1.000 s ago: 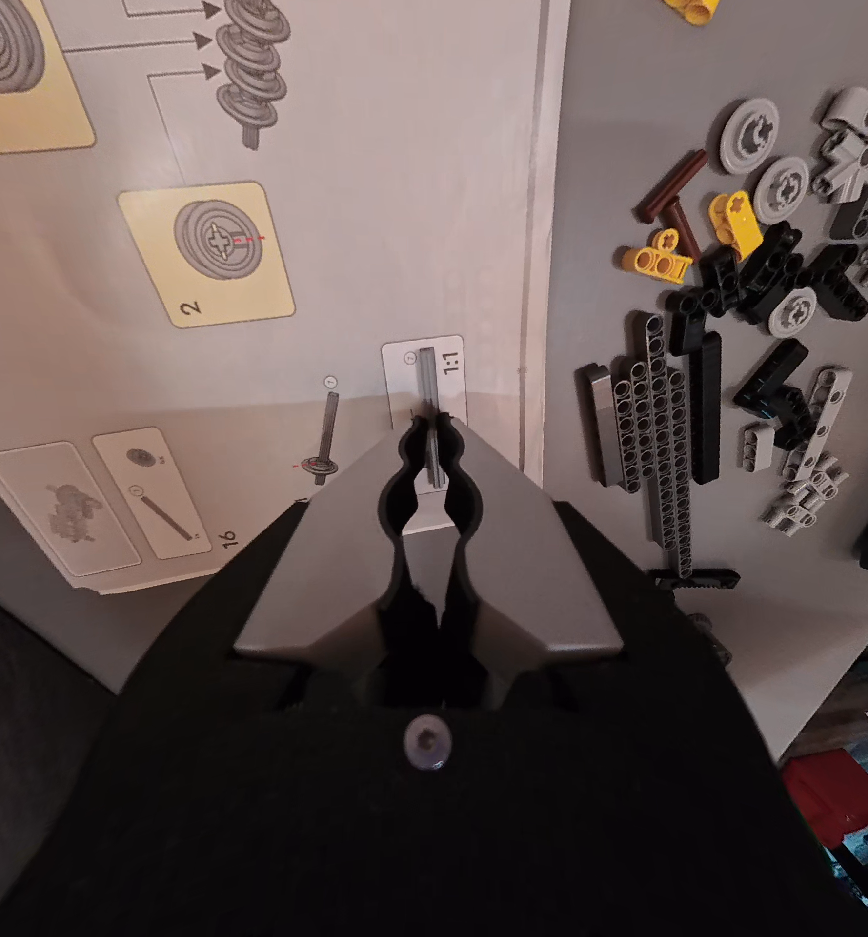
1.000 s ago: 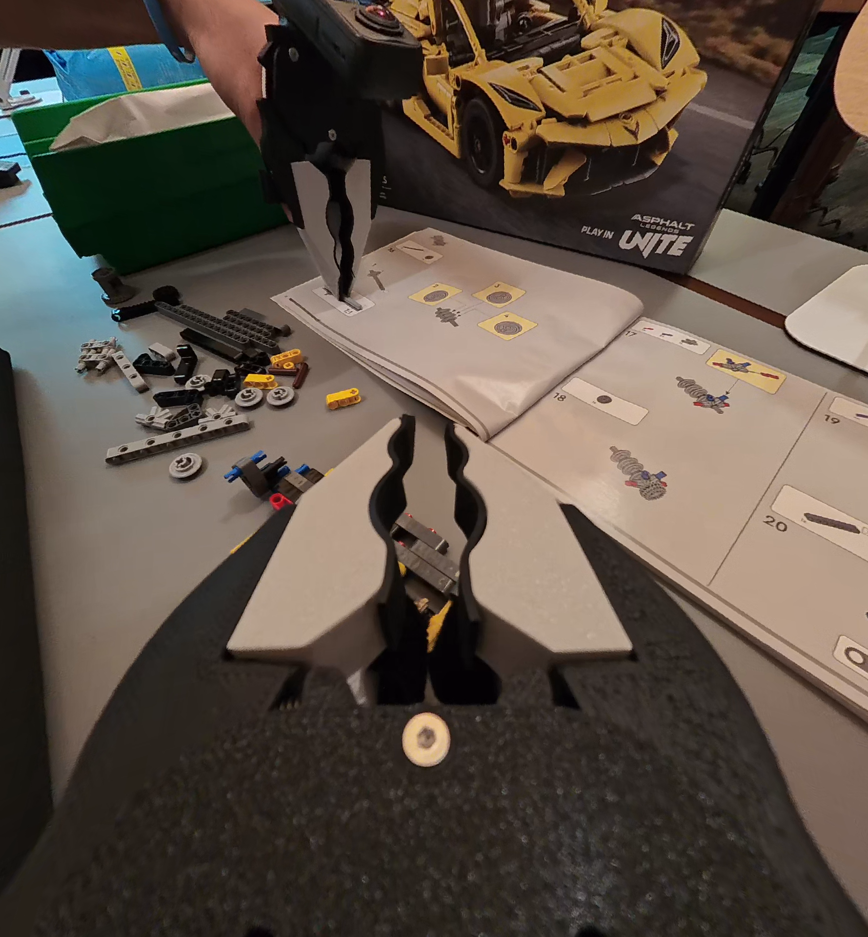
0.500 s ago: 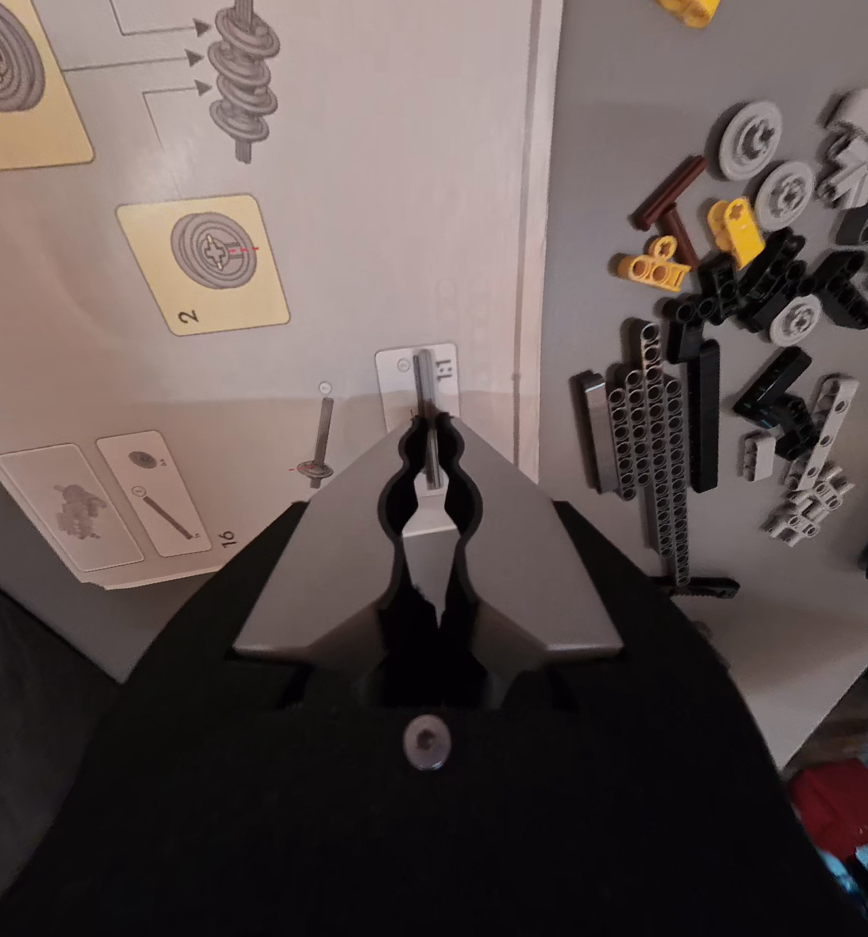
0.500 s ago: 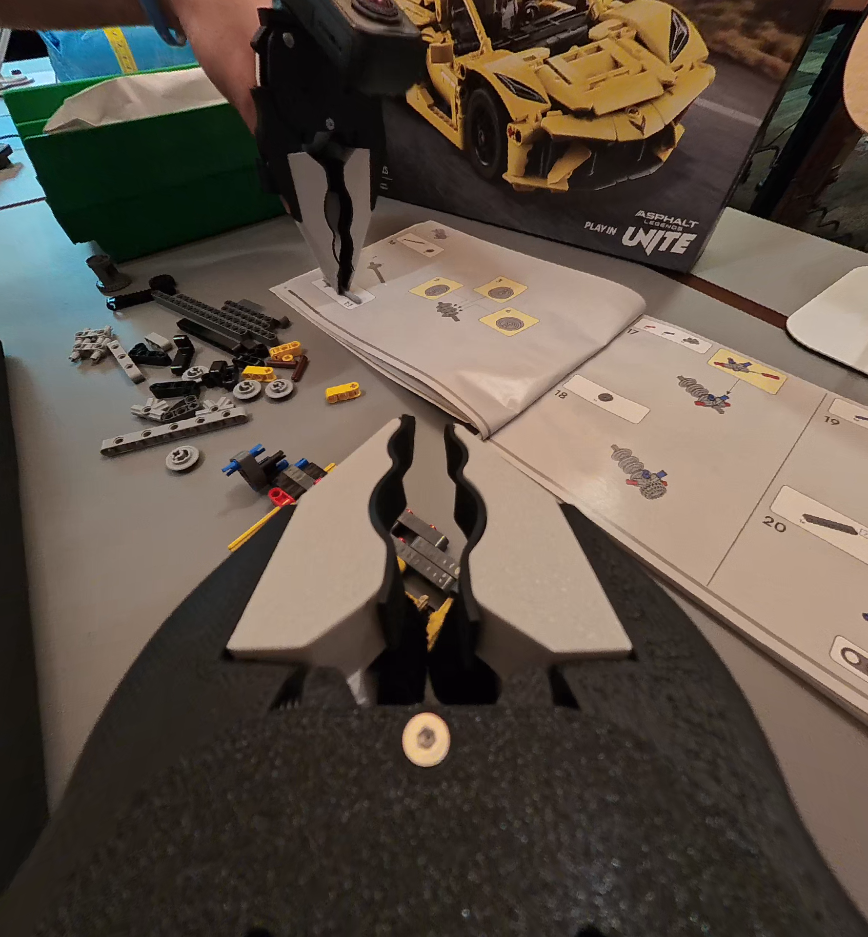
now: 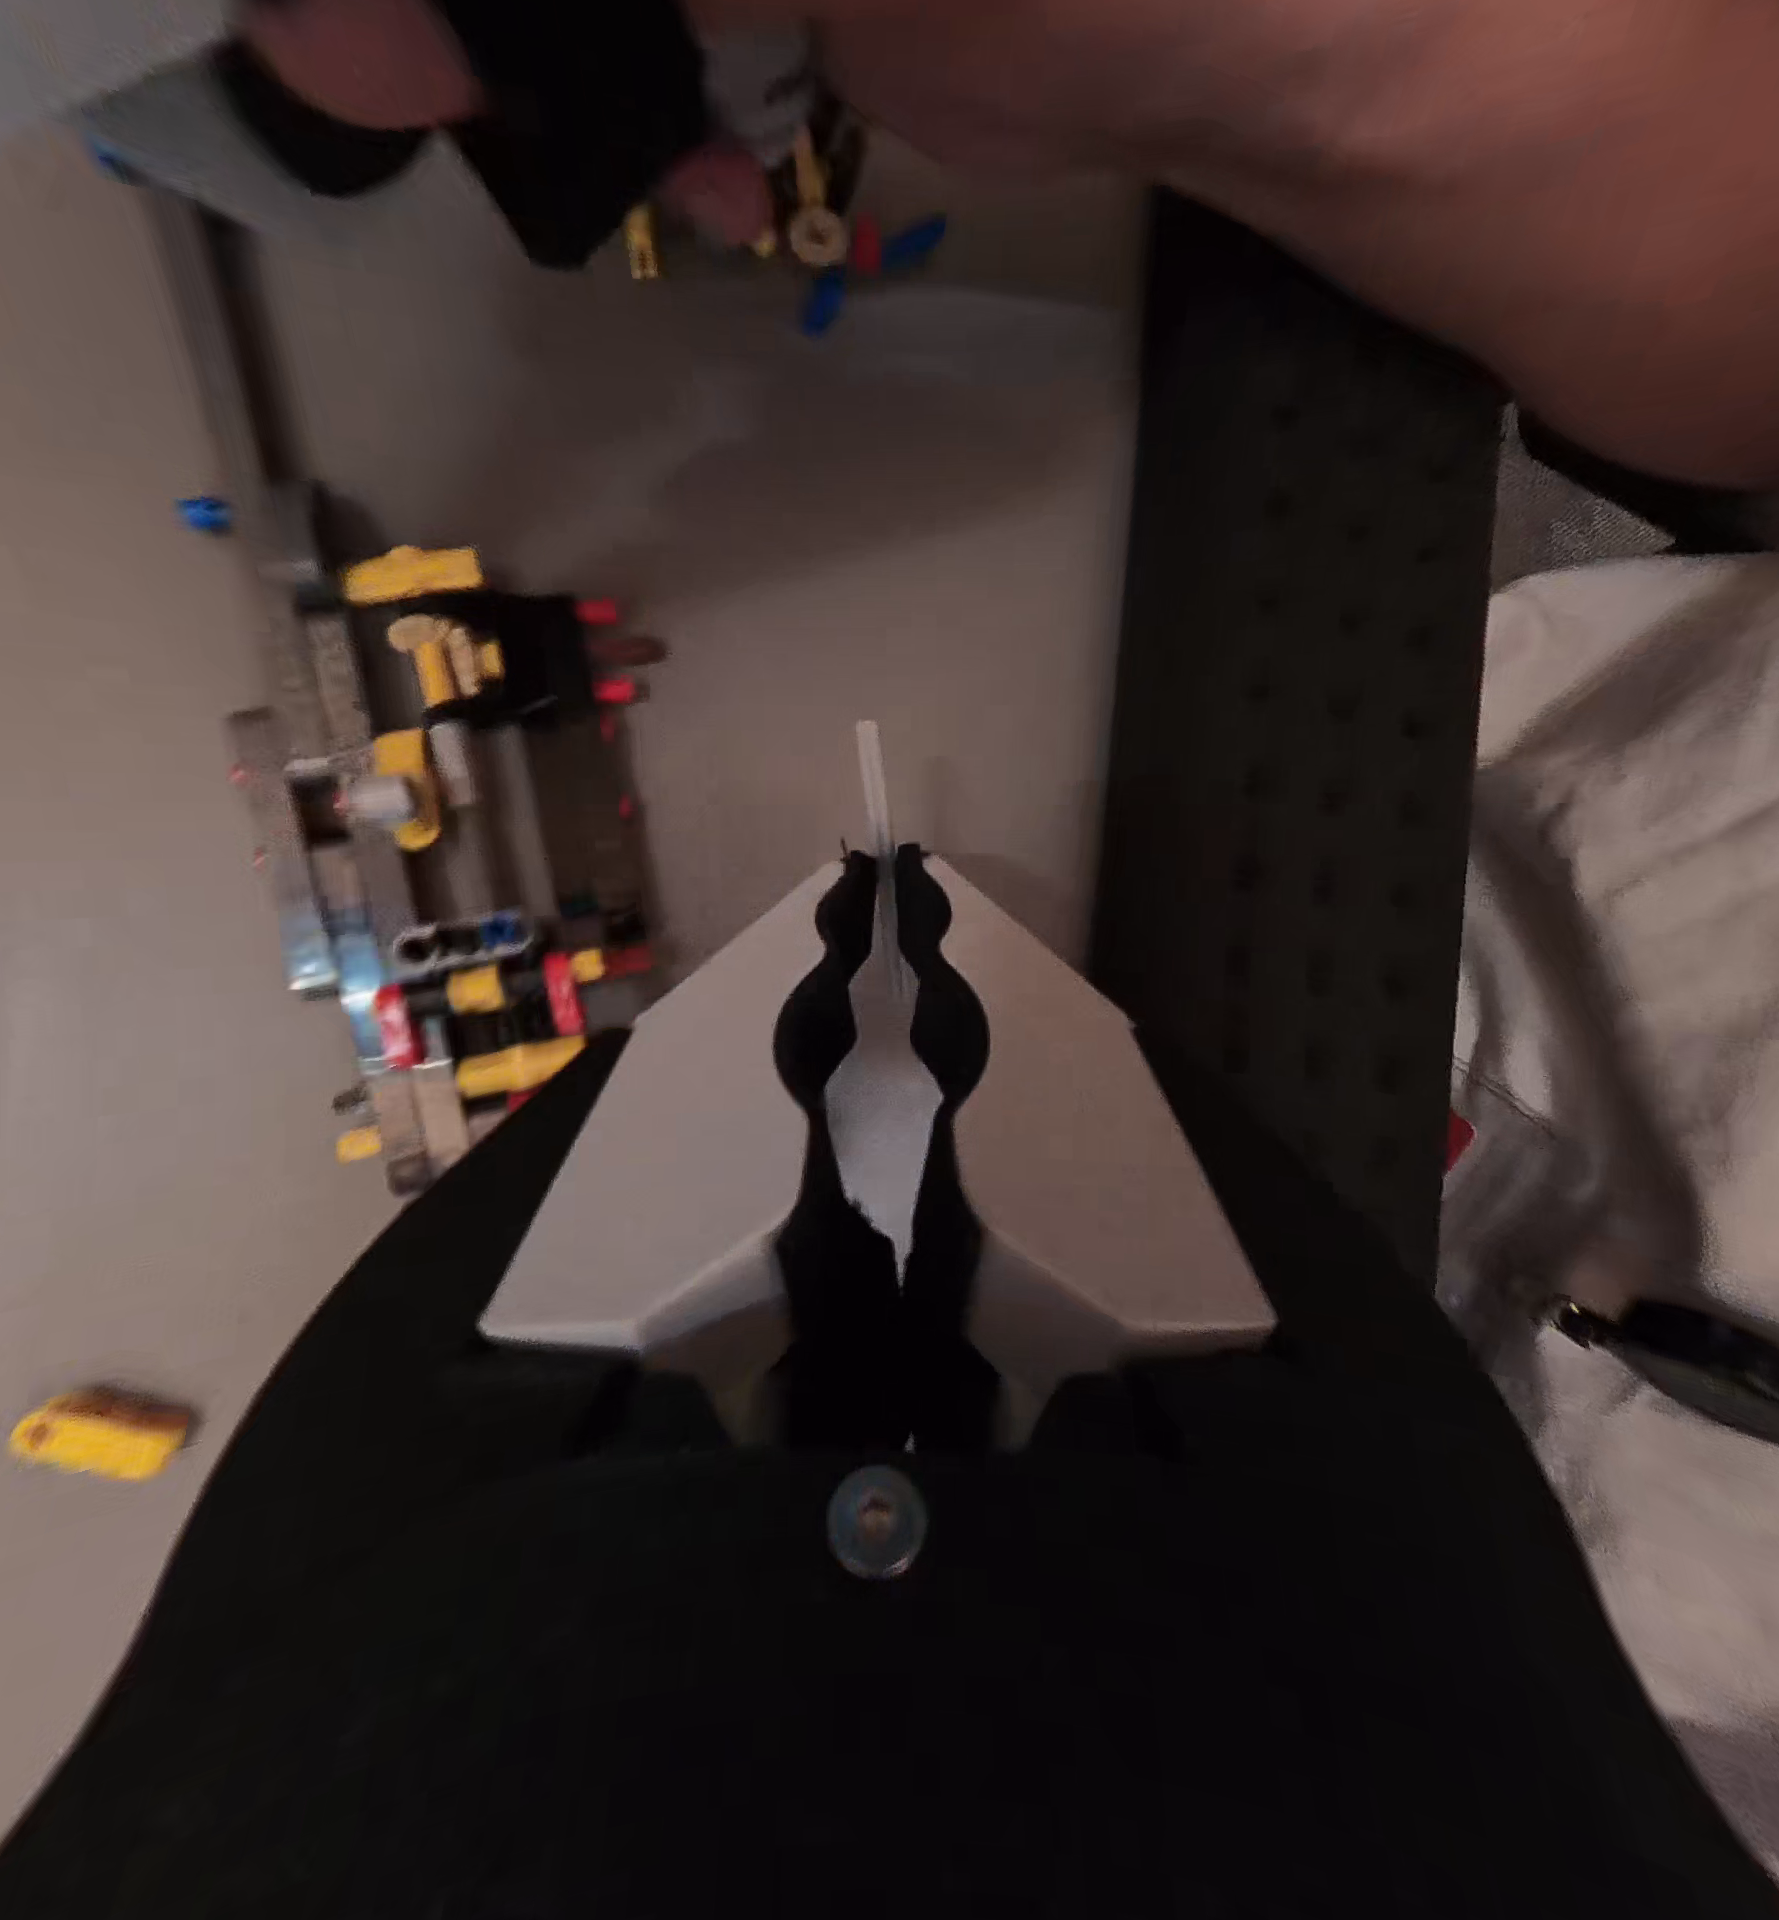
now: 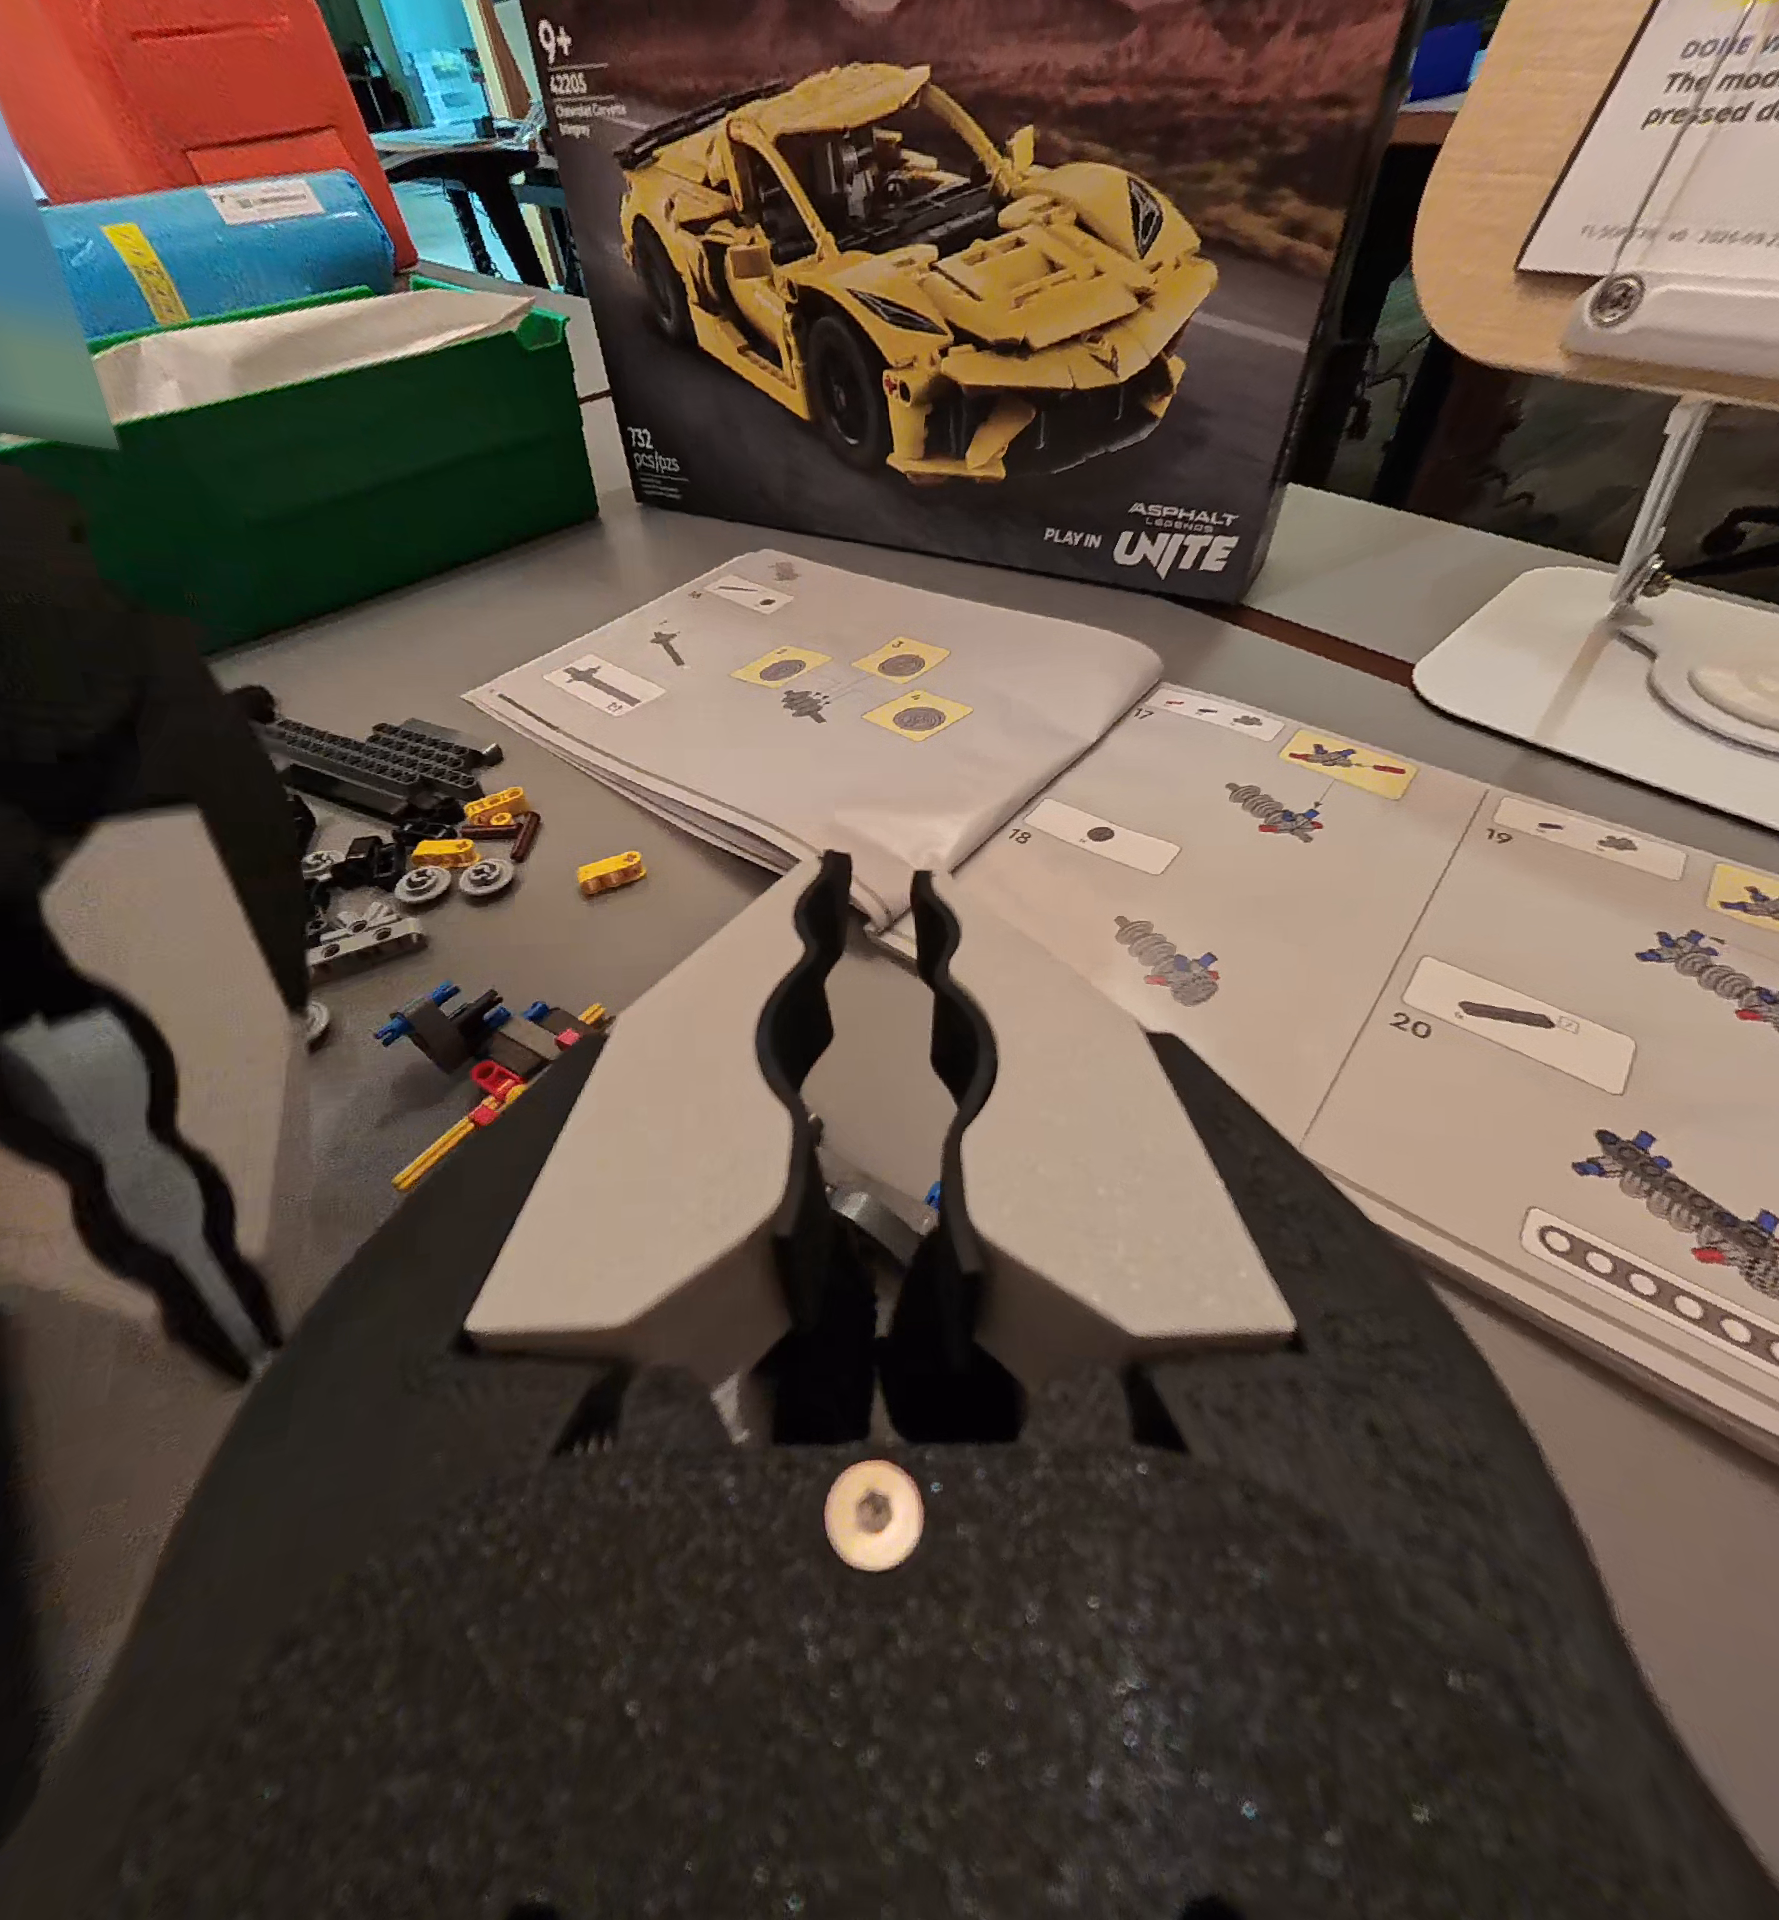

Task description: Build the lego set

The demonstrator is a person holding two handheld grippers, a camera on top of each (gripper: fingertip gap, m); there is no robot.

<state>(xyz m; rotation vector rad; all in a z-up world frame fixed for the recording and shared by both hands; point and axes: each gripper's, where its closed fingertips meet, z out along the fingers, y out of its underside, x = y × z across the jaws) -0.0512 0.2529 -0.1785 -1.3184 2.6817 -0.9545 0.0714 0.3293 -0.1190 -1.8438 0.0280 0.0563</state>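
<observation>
In the left wrist view my left gripper [image 5: 872, 857] is shut on a thin light grey axle [image 5: 870, 774] that sticks out past its tips. It hangs over the grey table, beside a partly built black, grey and yellow model [image 5: 449, 831]; this view is blurred. My right gripper [image 6: 869, 883] is open and empty, low over the table, with a grey and blue part [image 6: 880, 1216] showing below its jaws. The left gripper also shows in the right wrist view [image 6: 241, 1330], close at the left. The open instruction booklet [image 6: 864, 717] lies just ahead.
Loose grey, black and yellow pieces [image 6: 417, 821] lie at left, with a small blue and black sub-assembly [image 6: 459, 1029] and a yellow axle [image 6: 449, 1148]. The set's box [image 6: 968, 312] and a green bin [image 6: 324, 478] stand behind. A black foam mat [image 5: 1300, 675] lies near the table edge. The grippers' ends are close to 15 centimeters from one another.
My left gripper has lifted off the booklet with the axle and swung back beside my right gripper, over the model. My right gripper has shifted a little; its jaws stay apart.
</observation>
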